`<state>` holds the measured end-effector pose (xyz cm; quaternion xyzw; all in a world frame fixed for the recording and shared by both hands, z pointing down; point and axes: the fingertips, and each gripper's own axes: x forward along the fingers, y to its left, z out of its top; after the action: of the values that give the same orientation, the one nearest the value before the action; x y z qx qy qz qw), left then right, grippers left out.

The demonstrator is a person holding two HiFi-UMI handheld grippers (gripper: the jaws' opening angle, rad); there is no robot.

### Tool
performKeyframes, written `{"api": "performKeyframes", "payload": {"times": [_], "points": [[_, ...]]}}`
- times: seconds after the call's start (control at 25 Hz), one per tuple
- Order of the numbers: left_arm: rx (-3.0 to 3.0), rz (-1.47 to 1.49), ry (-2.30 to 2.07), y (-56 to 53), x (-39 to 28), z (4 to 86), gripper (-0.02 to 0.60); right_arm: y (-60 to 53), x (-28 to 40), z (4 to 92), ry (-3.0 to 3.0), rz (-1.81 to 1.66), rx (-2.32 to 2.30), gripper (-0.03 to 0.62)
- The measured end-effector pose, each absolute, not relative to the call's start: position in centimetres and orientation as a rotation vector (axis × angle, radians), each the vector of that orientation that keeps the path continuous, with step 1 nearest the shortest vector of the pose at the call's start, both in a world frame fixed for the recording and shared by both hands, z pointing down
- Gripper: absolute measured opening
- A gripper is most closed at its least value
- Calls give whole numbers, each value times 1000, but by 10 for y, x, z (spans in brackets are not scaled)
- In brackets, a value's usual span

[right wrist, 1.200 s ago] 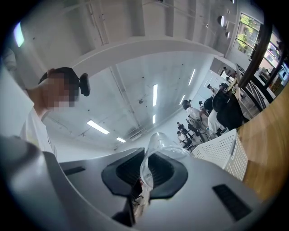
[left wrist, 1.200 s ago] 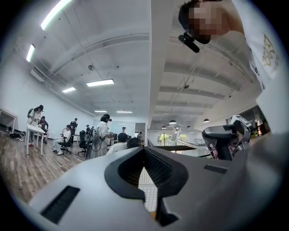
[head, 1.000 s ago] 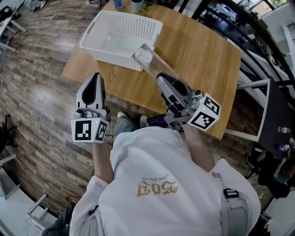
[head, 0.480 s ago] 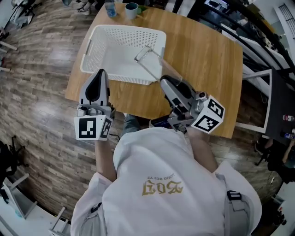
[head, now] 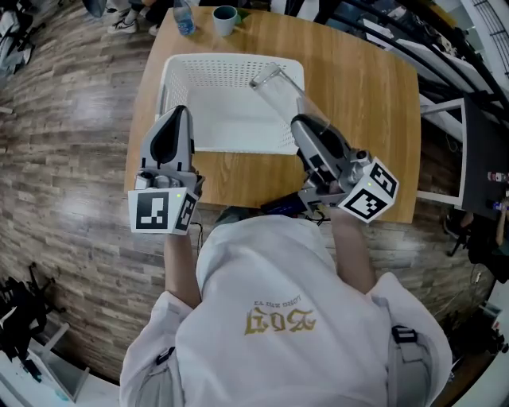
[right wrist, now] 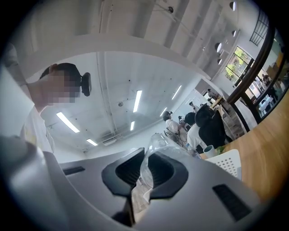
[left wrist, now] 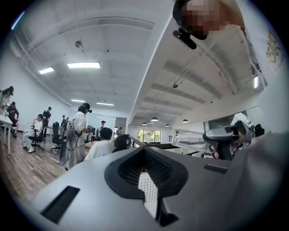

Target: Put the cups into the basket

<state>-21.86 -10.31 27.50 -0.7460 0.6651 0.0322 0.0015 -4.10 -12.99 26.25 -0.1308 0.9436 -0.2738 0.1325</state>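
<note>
Cup (head: 278,86) pinched in my right claw (head: 308,131), tilted over the basket (head: 227,59); my left claw (head: 176,118) hangs narrow, empty, at the basket's left edge.

White perforated plastic basket (head: 223,111): top open, inside free. Clear plastic cup (head: 278,87) in right claw (head: 302,123) hangs over its right rim. Teal mug (head: 225,17) & blue plastic bottle (head: 183,20) at far edge of wooden surface (head: 366,95); right side bare.

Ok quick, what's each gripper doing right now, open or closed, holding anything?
Left gripper: closed, nothing between its jaws.
Right gripper: closed on a clear plastic cup.
</note>
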Motion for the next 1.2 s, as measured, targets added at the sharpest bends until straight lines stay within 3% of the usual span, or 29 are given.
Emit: {"api": "performKeyframes", "payload": {"times": [0.76, 1.2], "points": [[-2375, 12, 2069, -145, -226, 295, -8, -152, -55, 290, 2893, -794, -431, 31], [-2454, -310, 1972, -167, -209, 325, -8, -157, -62, 319, 3084, -755, -444, 31]]}}
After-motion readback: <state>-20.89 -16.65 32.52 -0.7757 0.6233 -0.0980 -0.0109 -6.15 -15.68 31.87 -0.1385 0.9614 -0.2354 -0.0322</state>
